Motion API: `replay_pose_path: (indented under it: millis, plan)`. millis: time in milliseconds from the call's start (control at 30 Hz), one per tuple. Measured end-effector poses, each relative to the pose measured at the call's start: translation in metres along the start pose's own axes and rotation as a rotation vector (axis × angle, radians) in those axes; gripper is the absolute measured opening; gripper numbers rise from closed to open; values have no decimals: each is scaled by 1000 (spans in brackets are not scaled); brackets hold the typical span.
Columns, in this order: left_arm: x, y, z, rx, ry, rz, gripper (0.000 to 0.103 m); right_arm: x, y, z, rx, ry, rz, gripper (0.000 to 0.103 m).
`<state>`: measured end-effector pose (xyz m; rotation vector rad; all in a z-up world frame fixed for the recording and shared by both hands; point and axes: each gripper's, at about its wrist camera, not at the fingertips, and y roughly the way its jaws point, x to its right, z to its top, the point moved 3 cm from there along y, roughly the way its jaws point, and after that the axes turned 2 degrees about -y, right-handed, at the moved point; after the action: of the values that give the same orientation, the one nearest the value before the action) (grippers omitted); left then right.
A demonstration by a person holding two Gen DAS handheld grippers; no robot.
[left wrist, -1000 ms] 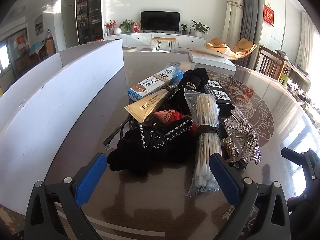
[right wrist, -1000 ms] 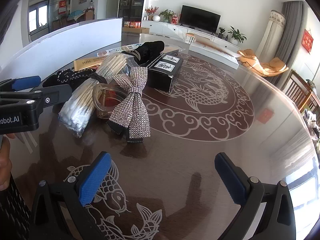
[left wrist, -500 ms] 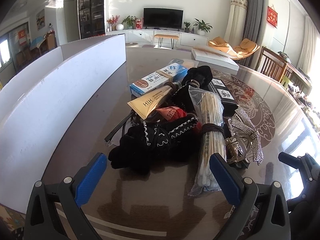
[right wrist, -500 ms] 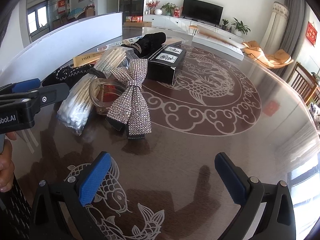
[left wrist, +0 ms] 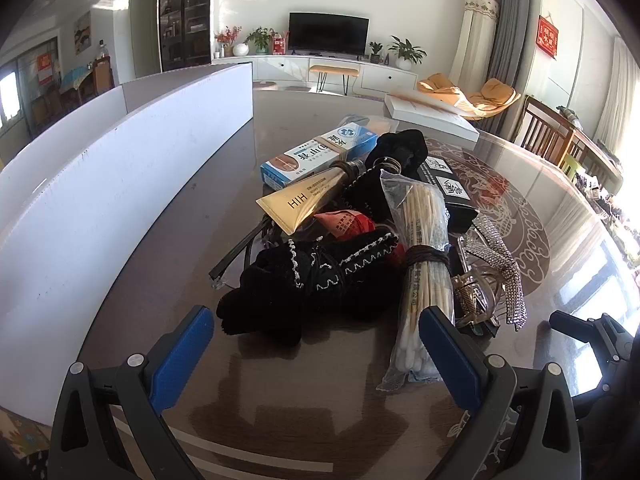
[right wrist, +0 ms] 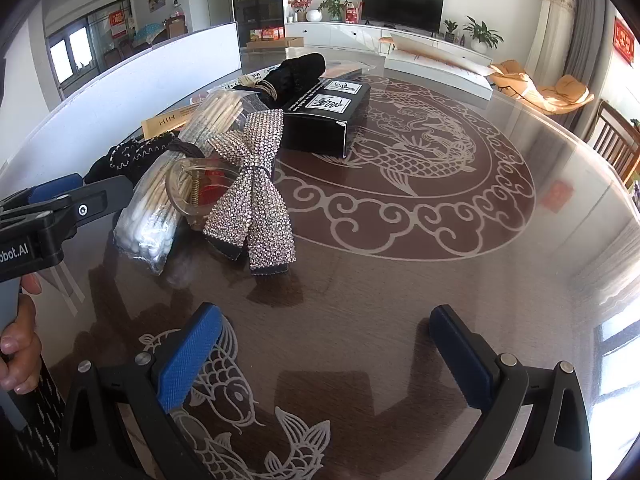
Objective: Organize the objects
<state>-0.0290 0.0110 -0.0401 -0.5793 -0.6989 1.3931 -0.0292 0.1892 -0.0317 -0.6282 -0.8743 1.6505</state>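
A heap of small items lies on the round table. Nearest my open left gripper is a black glove with white stitching. Beside it lies a bag of cotton swabs, bound by a dark band and reaching between the left fingers. Behind them are a gold tube, a blue and white box, a red packet and a black box. A rhinestone bow rests on a clear hair claw. My right gripper hangs open over bare table, nothing between its fingers.
A white board wall stands along the table's left side. A flat white box lies at the far edge. The left gripper's body and a hand show at the left of the right wrist view. Wooden chairs stand to the right.
Both grippers have drifted slightly closer to the heap, which looks a little larger now. Nothing has been picked up or shifted.
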Motion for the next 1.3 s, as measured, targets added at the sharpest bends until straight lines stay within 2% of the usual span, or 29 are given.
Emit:
replay_pose_path:
  millis: [1300]
  plan:
    - [0,0,-2,-15,-18,-37,103,1,0,0,0,-1,1,103]
